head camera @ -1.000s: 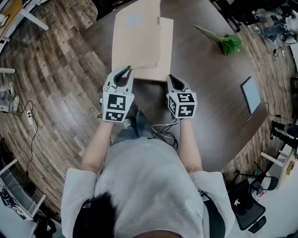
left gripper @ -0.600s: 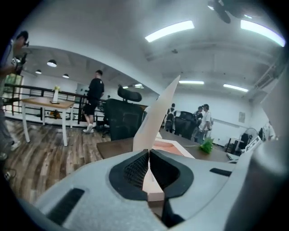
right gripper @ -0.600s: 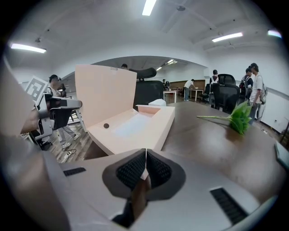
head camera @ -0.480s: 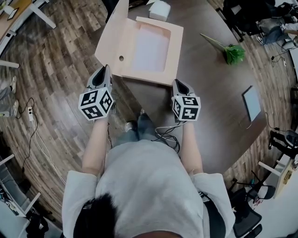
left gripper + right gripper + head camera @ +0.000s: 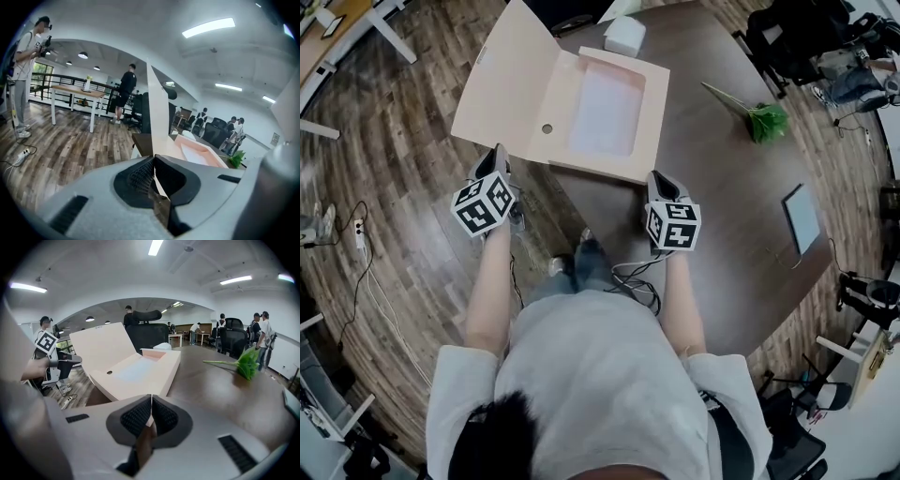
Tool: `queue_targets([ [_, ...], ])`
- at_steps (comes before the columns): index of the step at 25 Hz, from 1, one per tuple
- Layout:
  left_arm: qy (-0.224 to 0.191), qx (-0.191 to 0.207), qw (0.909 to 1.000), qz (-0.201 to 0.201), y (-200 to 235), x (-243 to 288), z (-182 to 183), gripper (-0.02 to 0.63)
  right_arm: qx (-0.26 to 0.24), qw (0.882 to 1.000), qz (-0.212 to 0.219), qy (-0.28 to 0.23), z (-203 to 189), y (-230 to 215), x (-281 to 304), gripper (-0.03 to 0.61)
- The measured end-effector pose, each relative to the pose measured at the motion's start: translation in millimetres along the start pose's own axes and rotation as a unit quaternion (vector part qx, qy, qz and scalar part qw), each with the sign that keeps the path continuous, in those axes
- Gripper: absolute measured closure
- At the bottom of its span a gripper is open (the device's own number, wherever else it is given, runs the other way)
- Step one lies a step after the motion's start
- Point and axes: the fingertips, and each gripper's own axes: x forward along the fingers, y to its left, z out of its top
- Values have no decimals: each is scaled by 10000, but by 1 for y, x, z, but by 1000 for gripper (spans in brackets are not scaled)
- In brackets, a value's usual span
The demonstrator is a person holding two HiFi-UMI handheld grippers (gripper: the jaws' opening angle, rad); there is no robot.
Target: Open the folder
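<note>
A peach box folder lies open on the dark table. Its lid is swung out to the left, past the table's edge. My left gripper is shut on the lid's near edge; in the left gripper view the lid rises edge-on from between the closed jaws of that gripper. My right gripper is shut on the near right corner of the folder's tray. The right gripper view shows that tray running into my right gripper, with the lid beyond.
A white box stands just behind the folder. A green sprig and a flat grey tablet lie on the table to the right. Cables hang at the person's lap. Office chairs and people stand farther off.
The lid has swung from over the tray out to the left and lies flatter. My left gripper moved left with it and rolled. The right gripper stayed put.
</note>
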Motion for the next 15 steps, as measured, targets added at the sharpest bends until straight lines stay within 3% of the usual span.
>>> queue_targets([
  [7, -66, 3, 9998, -203, -9, -3, 5, 603, -17, 10000, -8, 60, 0, 1, 0, 566],
  [15, -168, 578, 9940, -912, -64, -17, 12, 601, 81, 9997, -66, -221, 16, 8, -15, 566],
])
